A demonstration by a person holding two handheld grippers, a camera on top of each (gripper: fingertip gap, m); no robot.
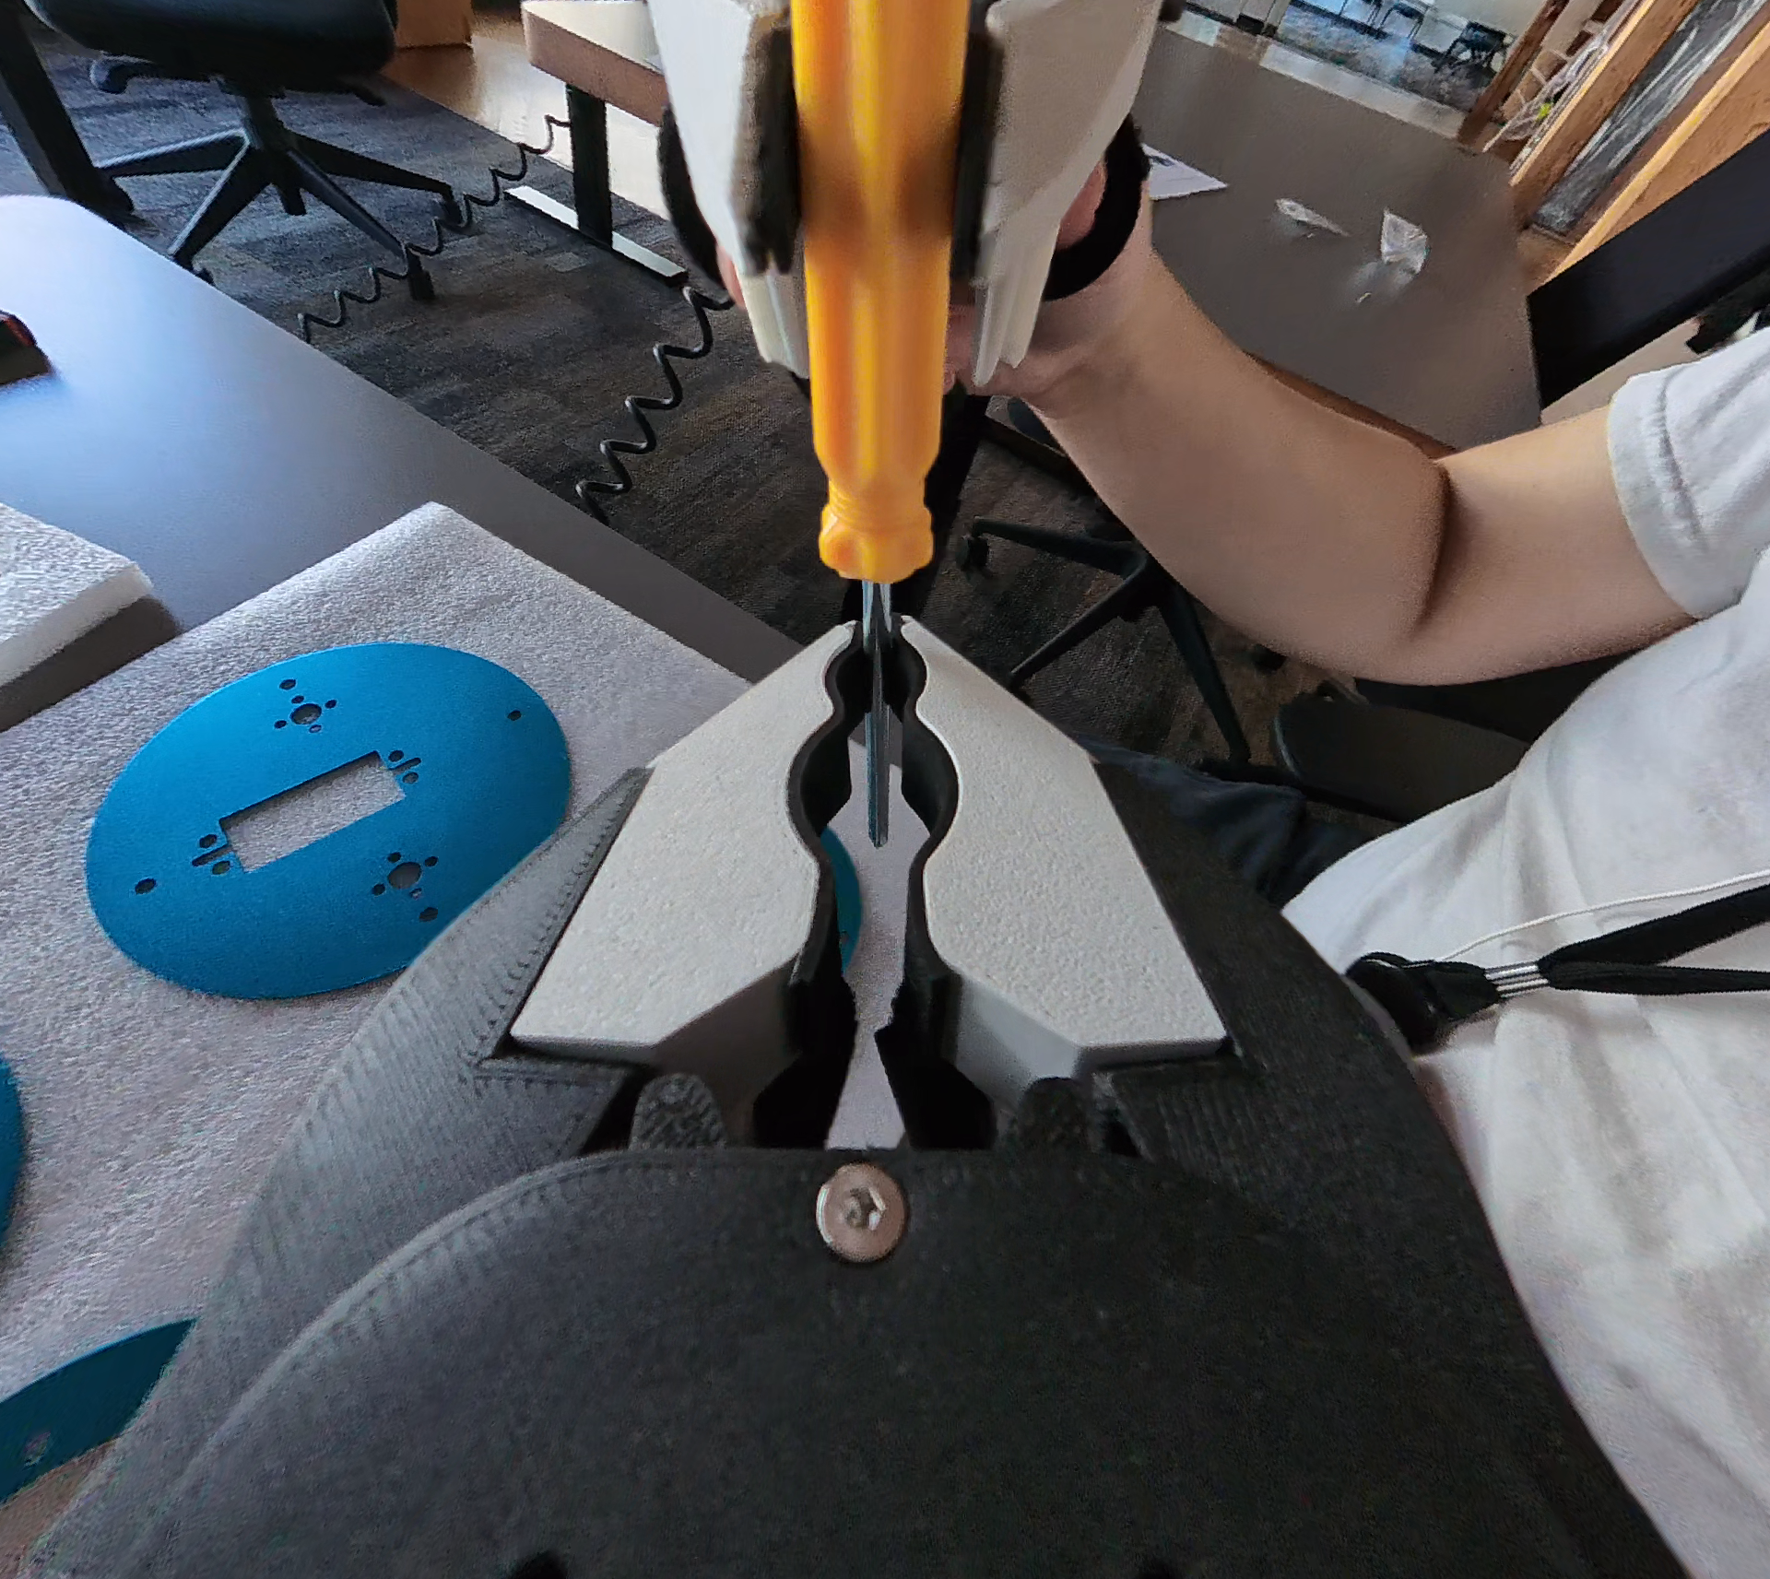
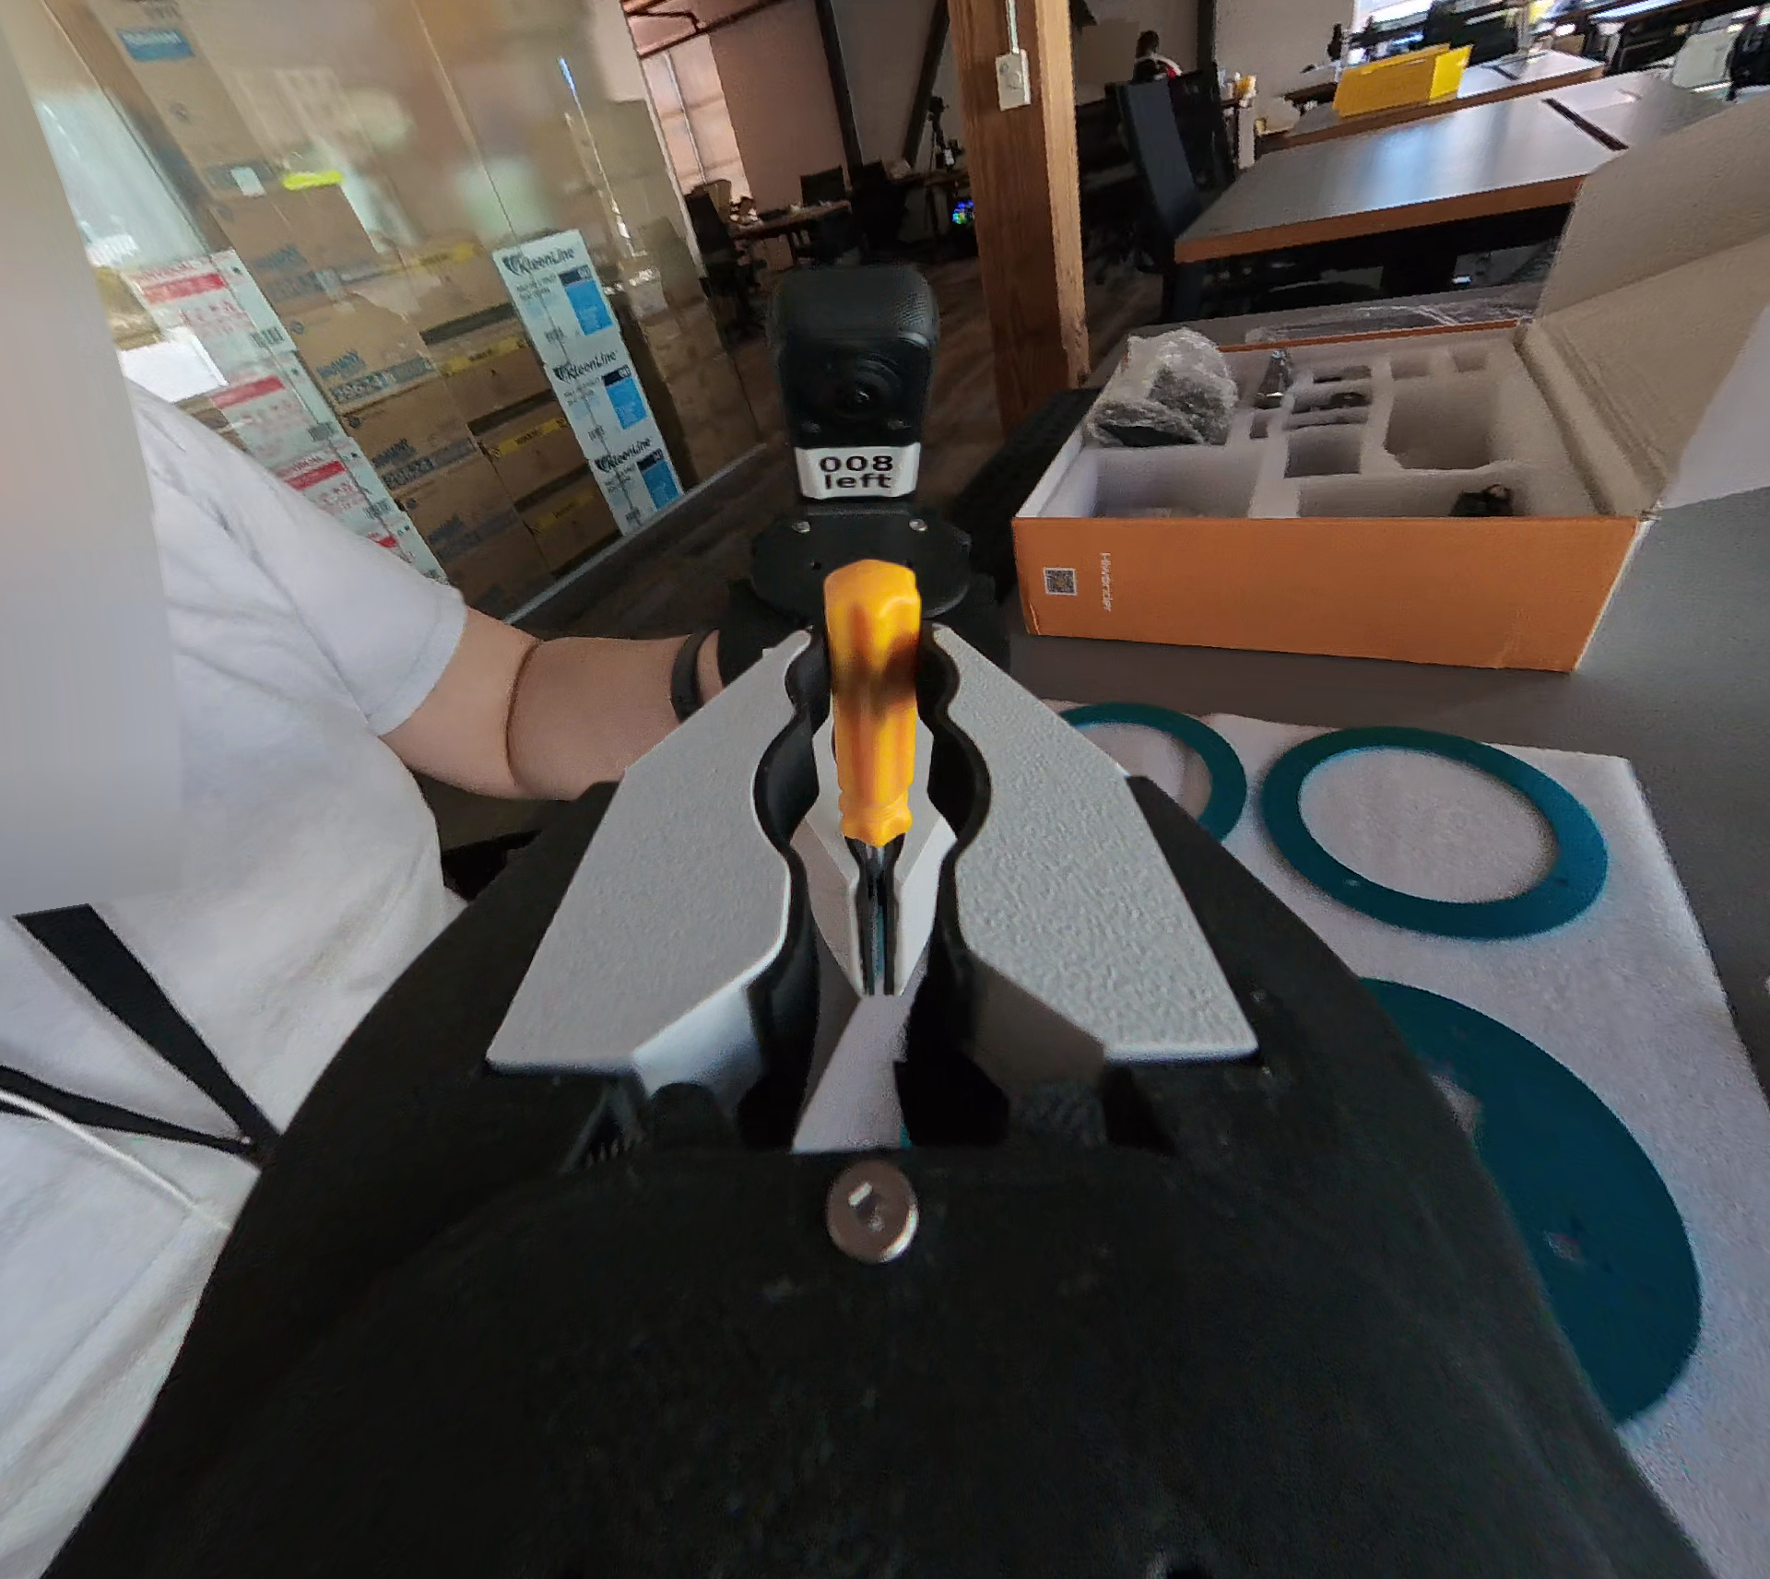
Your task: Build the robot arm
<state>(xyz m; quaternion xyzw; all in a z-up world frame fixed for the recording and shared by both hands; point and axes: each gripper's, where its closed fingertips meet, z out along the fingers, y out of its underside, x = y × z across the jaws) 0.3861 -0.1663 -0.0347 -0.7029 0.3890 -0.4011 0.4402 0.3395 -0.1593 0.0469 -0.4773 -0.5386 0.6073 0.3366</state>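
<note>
A screwdriver with an orange handle and a thin metal shaft is held between both grippers, above the table edge. My left gripper is shut on the metal shaft near its fingertips. My right gripper faces it and is shut on the orange handle. In the right wrist view my right gripper clamps the screwdriver at the handle, and the left gripper shows beyond it, its white fingers closed on the shaft.
A blue round plate with cutouts lies on a white foam sheet on the grey table. Two blue rings lie on the foam too. An open orange box with foam compartments stands behind. A person's arm is at the right.
</note>
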